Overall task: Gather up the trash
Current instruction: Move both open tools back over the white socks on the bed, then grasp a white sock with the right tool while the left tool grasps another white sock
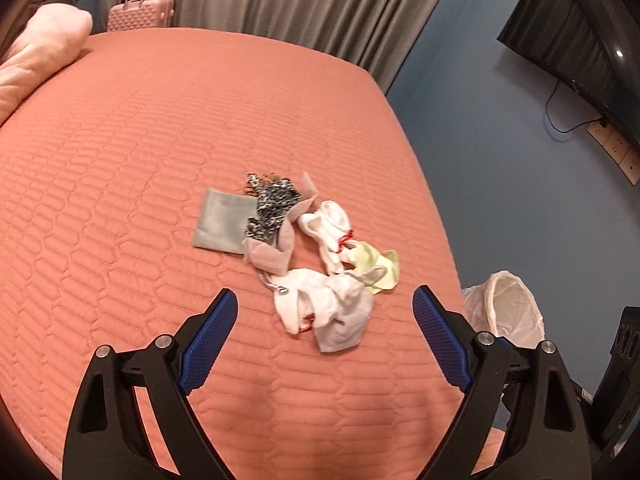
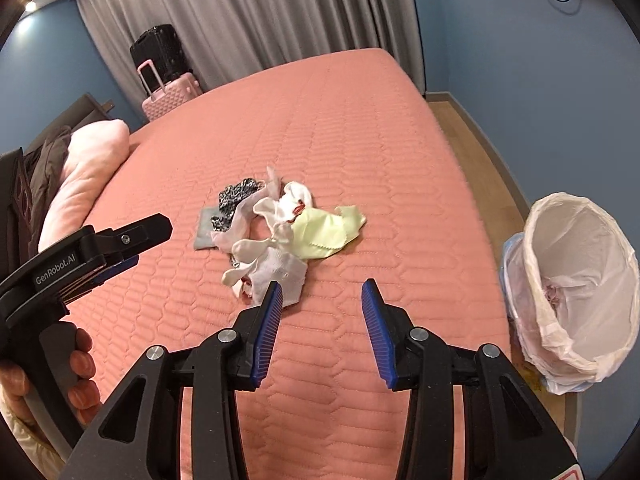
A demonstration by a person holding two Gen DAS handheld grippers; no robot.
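Observation:
A pile of trash lies on the salmon quilted bed (image 1: pixel 120 184): white crumpled cloth (image 1: pixel 328 312), a yellow-green cloth (image 1: pixel 380 268), a grey square cloth (image 1: pixel 220 220) and a black-and-white patterned piece (image 1: pixel 272 204). The same pile shows in the right wrist view, with the white cloth (image 2: pixel 276 268) and yellow-green cloth (image 2: pixel 324 232). My left gripper (image 1: pixel 324 304) is open, just short of the white cloth, empty. My right gripper (image 2: pixel 322 292) is open and empty, near the pile's right edge. The left gripper's body (image 2: pixel 80 256) shows at the left of that view.
A bin lined with a white plastic bag (image 2: pixel 576 280) stands on the floor right of the bed, also in the left wrist view (image 1: pixel 508 304). A pink pillow (image 2: pixel 88 176) lies at the bed's left. A pink suitcase (image 2: pixel 172 92), grey curtains and a wall TV (image 1: pixel 580 40) are beyond.

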